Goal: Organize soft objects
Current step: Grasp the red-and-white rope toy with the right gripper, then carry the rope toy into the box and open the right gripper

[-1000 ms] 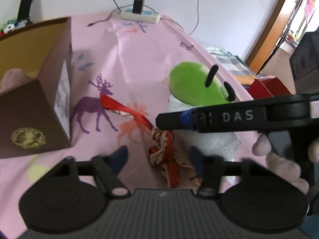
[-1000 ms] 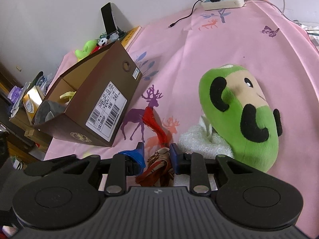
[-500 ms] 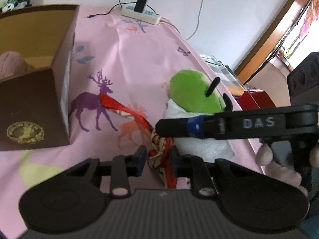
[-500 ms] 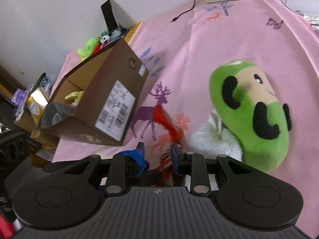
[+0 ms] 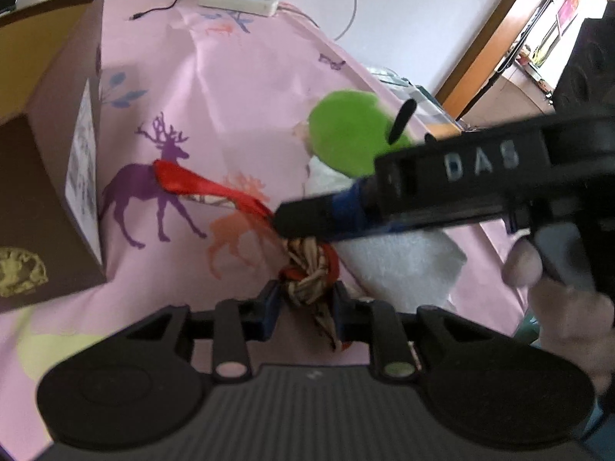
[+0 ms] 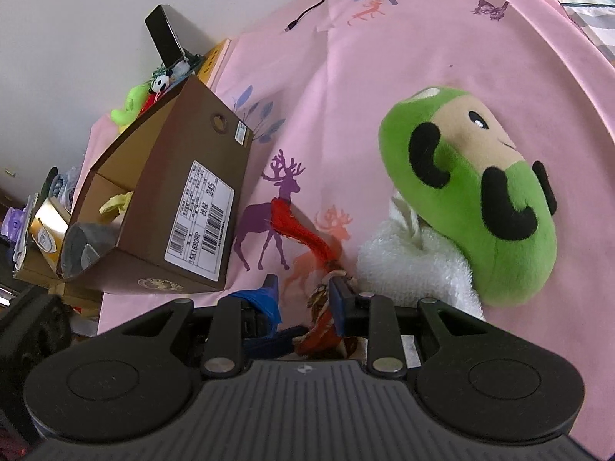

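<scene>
In the left wrist view, the left claw (image 5: pixel 303 303) was clenched on the bunched near end of a red patterned scarf (image 5: pixel 307 276), whose red tail trailed far-left over the pink tabletop (image 5: pixel 230 88) toward a brown cardboard box (image 5: pixel 50 176). In the right wrist view, the right claw (image 6: pixel 303 296) also gripped the scarf (image 6: pixel 324 307); a green plush toy (image 6: pixel 480 199) lay on a white towel (image 6: pixel 419 265) to the right.

Pink sheet (image 6: pixel 442 57): box (image 6: pixel 184 199), plush (image 6: pixel 472 199), perhaps towel (image 6: pixel 415 265).

"DAS" on right hand-held gripper (image 5: pixel 284 226); "245" on box label (image 6: pixel 200 211)
</scene>
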A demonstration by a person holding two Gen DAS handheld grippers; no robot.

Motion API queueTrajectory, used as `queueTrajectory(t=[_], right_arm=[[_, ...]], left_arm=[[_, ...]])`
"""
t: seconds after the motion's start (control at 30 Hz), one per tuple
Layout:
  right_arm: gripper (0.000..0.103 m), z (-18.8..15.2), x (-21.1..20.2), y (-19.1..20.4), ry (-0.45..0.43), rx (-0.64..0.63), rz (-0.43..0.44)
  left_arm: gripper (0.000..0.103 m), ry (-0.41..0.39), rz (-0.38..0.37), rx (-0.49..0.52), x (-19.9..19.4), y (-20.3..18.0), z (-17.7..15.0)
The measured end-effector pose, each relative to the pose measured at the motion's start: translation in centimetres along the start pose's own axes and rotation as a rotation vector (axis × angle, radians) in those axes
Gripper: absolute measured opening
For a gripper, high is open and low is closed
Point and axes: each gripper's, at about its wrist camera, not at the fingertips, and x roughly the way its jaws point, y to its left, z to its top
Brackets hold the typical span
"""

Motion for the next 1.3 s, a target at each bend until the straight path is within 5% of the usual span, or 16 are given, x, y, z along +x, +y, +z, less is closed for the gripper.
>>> queueTrajectory(t=[0.3,0.47,0.73,1.0,1.3], right_arm=[[0.01,-0.1,0.5,1.1,0.022,-0.024,-0.085],[0.001,-0.2,0.9,1.6,0.033,-0.004,-0.068],[0.0,-0.2,-0.7,3.5,-0.039,0.029,0.016],[0.0,2.2,-4.5,7.2,-0.19,0.018,0.197],[0.0,7.3,-3.8,13.3,-0.275,-0.014,0.448]], left_arm=[[0.01,-0.059,-0.059,0.025,-2.3,1.3,0.2],[0.009,-0.07,-0.078,0.032,-3.8,2.5,-0.5],[0.009,-0.16,-0.135,0.044,-8.1,3.7,0.6],[0.009,-0.343,-0.179,0.06,-14.6,4.7,4.1],[0.009,-0.534,-0.06,0.105,-21.8,8.2,7.0]])
